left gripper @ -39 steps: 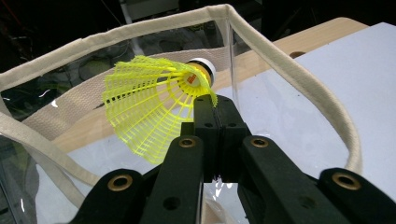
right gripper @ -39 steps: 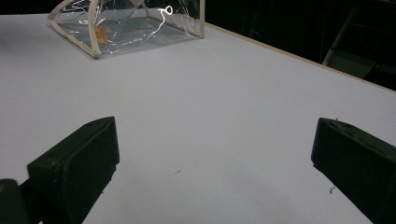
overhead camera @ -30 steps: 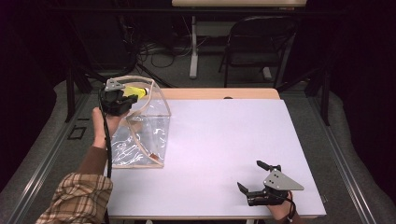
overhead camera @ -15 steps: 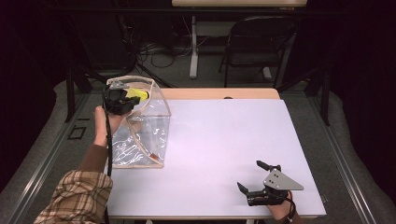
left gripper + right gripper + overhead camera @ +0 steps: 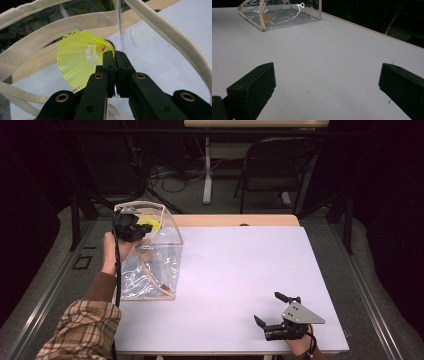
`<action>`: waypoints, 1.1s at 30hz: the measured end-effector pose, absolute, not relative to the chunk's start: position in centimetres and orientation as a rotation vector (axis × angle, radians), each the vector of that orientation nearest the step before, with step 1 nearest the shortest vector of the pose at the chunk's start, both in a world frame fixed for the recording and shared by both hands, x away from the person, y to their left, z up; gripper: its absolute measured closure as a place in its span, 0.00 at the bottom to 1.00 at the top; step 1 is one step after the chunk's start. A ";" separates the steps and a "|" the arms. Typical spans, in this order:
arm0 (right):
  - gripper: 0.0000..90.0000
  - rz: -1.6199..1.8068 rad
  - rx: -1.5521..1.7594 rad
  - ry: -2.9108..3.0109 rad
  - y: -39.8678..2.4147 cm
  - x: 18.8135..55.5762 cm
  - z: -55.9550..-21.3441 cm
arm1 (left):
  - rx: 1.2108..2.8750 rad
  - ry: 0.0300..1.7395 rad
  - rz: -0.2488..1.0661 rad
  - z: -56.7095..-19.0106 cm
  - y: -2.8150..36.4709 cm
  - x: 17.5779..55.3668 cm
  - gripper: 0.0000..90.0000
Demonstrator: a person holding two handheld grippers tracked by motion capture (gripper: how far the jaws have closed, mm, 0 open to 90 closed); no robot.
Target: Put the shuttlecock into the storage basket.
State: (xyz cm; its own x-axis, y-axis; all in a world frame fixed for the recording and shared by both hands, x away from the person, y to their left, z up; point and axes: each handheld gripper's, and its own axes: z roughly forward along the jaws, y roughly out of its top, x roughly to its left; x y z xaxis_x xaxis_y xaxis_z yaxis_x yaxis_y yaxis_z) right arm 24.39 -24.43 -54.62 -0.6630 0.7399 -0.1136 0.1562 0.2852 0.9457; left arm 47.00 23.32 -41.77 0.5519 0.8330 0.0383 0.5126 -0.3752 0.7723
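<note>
Fingers of the left gripper pinch the yellow shuttlecock over the clear bag's mouth, right fingers wide open on the tabletop; next, lower it inside and let go.

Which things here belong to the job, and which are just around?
In the job:
left gripper, shut on the yellow shuttlecock
clear bag

Just around:
right gripper, open, resting on the table
folding chair

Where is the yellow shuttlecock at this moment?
The yellow shuttlecock is pinched in the left gripper, at the open top of the clear bag on the table's left side in the high view.
</note>
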 end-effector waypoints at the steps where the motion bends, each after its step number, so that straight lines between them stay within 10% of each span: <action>1: 0.00 1.387 0.799 2.010 -24.4 24.4 -54.6 | 2.055 1.080 0.558 -41.8 23.3 47.0 0.97; 11: 0.00 1.386 0.801 2.010 -24.4 24.4 -54.6 | 2.057 1.053 0.535 -42.1 23.0 47.6 0.98; 17: 0.00 1.386 0.799 2.010 -24.5 24.4 -54.6 | 1.951 1.066 0.570 -41.6 23.9 47.4 0.62; 33: 0.00 1.386 0.797 2.013 -24.4 24.4 -54.6 | 1.868 1.081 0.680 -40.0 25.8 44.4 0.28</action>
